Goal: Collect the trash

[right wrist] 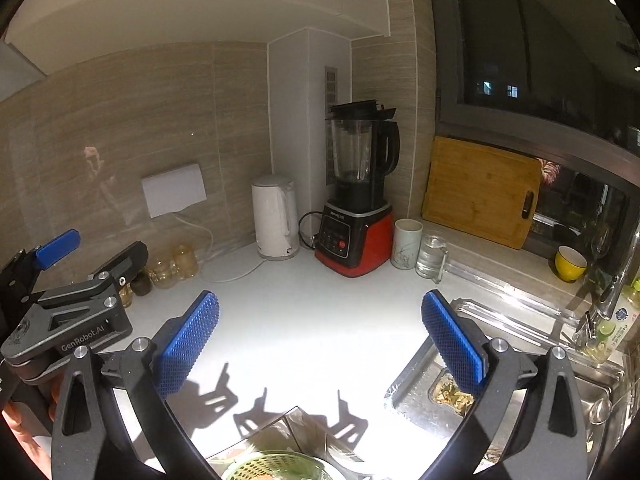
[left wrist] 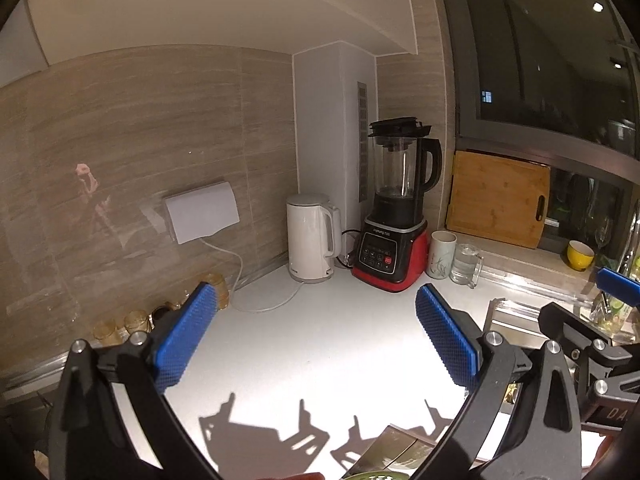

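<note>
My left gripper [left wrist: 316, 300] is open and empty, held above the white counter [left wrist: 320, 340]. My right gripper [right wrist: 320, 306] is open and empty too, above the same counter [right wrist: 304, 320]. The left gripper's body shows at the left of the right wrist view [right wrist: 72, 320]; the right gripper's body shows at the right of the left wrist view [left wrist: 592, 344]. Food scraps [right wrist: 450, 394] lie in the sink strainer under my right finger. A green perforated basket [right wrist: 276, 466] and a clear box [right wrist: 304, 428] sit at the bottom edge, partly cut off.
A white kettle [right wrist: 276, 216], a red-and-black blender [right wrist: 356, 200], a white cup [right wrist: 407, 243] and a glass mug [right wrist: 431, 258] stand at the back. A wooden cutting board [right wrist: 480, 192] leans on the window. Glass jars [right wrist: 176, 264] line the left wall. The steel sink [right wrist: 520, 360] and a yellow bowl [right wrist: 570, 263] are at the right.
</note>
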